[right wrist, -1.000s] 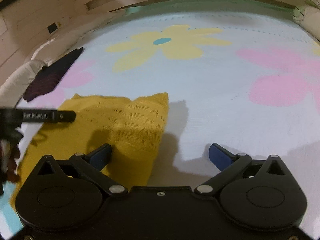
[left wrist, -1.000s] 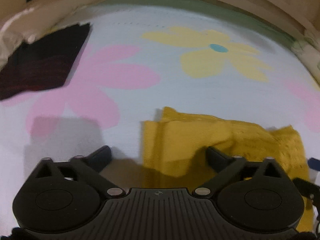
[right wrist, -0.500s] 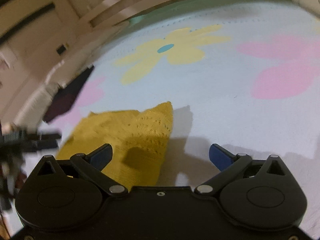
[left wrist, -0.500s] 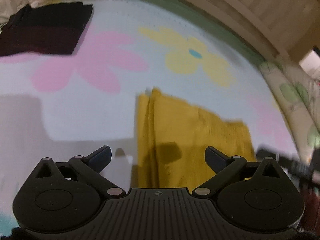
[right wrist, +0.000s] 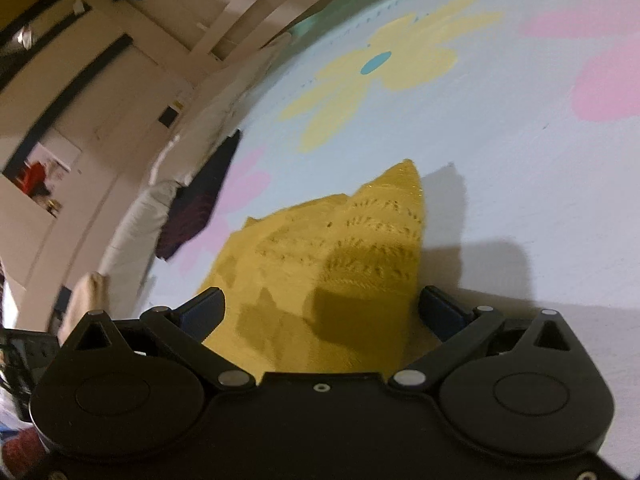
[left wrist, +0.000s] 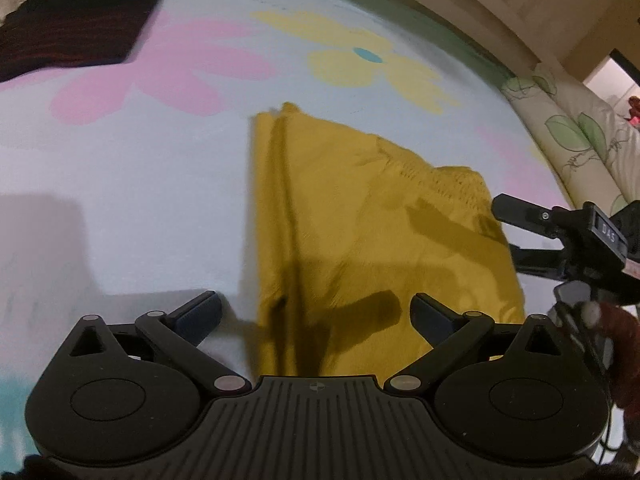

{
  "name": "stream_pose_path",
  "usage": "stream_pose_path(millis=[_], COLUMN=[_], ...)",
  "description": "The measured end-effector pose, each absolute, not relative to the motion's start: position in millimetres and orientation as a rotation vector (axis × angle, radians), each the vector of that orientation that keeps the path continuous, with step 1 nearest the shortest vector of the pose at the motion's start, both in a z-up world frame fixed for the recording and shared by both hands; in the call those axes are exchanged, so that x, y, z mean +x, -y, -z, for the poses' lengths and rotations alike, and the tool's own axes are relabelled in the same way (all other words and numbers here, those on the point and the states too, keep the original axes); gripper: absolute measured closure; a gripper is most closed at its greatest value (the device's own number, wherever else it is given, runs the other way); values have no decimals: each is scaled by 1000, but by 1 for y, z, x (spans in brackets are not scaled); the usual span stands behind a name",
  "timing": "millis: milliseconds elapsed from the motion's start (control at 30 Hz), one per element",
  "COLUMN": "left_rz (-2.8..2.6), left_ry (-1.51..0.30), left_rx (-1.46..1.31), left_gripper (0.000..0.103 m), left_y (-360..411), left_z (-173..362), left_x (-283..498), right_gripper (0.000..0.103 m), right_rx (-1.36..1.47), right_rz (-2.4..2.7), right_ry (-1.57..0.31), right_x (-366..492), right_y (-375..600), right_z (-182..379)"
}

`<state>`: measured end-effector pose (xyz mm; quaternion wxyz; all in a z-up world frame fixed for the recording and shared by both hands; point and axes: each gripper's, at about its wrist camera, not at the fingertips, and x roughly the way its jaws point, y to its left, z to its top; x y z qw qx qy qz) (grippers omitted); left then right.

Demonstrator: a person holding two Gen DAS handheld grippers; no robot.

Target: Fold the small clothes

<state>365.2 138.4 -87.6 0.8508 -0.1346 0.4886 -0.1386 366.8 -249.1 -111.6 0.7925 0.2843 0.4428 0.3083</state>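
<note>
Mustard-yellow knit garment (left wrist: 360, 232), partly folded, lengthwise crease by one side, openwork pattern at a pointed corner; flat mid-bed on flower-print sheet (left wrist: 140, 168). Left tongs (left wrist: 316, 312) wide, empty. Right tongs (right wrist: 322, 310) wide, empty, over garment. Dark folded cloth (left wrist: 68, 44) at far bed edge.

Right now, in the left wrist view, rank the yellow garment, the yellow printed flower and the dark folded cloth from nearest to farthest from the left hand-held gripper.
1. Yellow garment: directly ahead of the left hand-held gripper, reaching between its open fingers.
2. Yellow printed flower: beyond the garment, slightly right of centre.
3. Dark folded cloth: far upper left, at the sheet's edge.
</note>
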Motion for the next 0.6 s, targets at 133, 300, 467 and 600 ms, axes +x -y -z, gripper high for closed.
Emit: stream_pose_path(millis=[133, 300, 467, 600], left_rz=[306, 286, 276, 277], left_ry=[-1034, -1040, -1041, -1031], left_rx=[-244, -169, -164, -156], left_gripper=[1, 1, 1, 2], left_y=[-117, -96, -95, -96], left_z=[91, 92, 93, 93], left_x=[379, 385, 383, 381], right_gripper=[0, 0, 0, 0], right_rx=[605, 573, 541, 511], right_rz=[-686, -736, -758, -750], right_ry=[-954, -960, -956, -954], right_x=[376, 382, 382, 379], right_y=[240, 228, 222, 220], right_z=[112, 112, 112, 111])
